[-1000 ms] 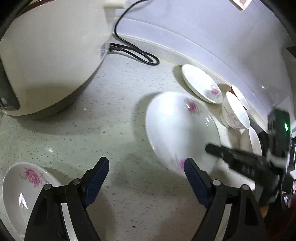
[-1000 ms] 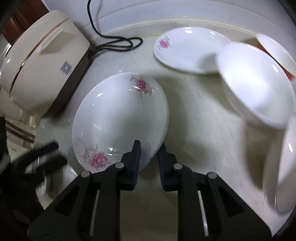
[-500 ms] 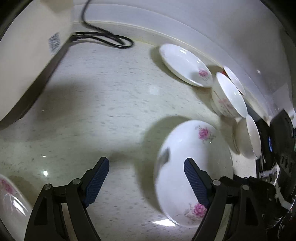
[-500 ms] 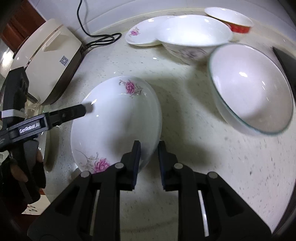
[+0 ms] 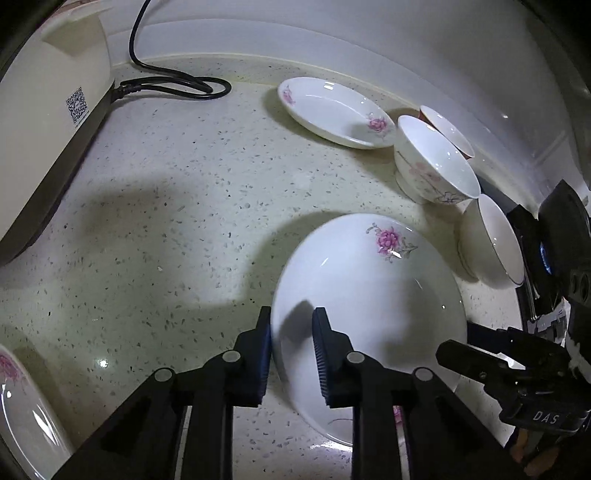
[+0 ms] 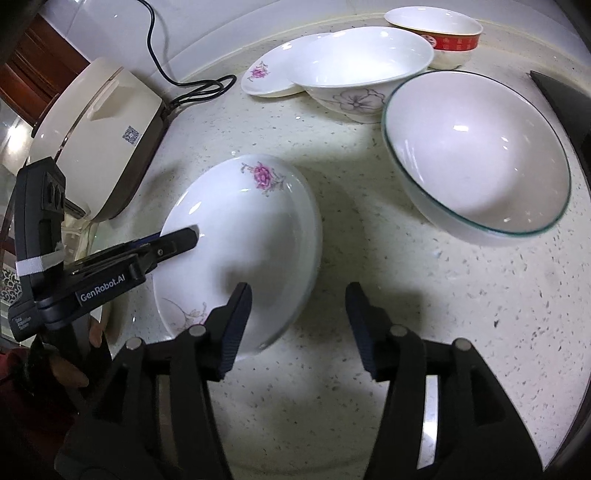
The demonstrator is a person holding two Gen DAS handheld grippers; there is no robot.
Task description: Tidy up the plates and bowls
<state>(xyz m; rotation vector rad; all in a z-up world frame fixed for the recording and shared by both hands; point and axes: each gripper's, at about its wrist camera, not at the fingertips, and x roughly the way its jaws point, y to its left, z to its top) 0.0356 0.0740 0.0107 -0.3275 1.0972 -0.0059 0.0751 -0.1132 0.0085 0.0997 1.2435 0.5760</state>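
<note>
A white oval plate with pink flowers (image 5: pixel 369 295) (image 6: pixel 243 243) is held just above the speckled counter. My left gripper (image 5: pixel 291 325) is shut on the plate's left rim; in the right wrist view its fingers (image 6: pixel 173 240) clamp that rim. My right gripper (image 6: pixel 297 299) is open, its jaws spread around the plate's near right edge without gripping it. A second flowered plate (image 5: pixel 332 110) (image 6: pixel 266 77) lies at the back. A flower-patterned bowl (image 5: pixel 432 162) (image 6: pixel 365 66), a red-banded bowl (image 6: pixel 439 33) and a large green-rimmed bowl (image 6: pixel 476 155) (image 5: pixel 495 240) stand to the right.
A cream appliance (image 5: pixel 44 122) (image 6: pixel 99 136) with a black power cord (image 5: pixel 173 81) stands at the left against the wall. Another flowered plate (image 5: pixel 22 410) lies at the lower left. A black stove edge (image 6: pixel 565 99) is at the far right.
My right gripper has opened and let go of the oval plate. My left gripper has closed on the plate's left rim.
</note>
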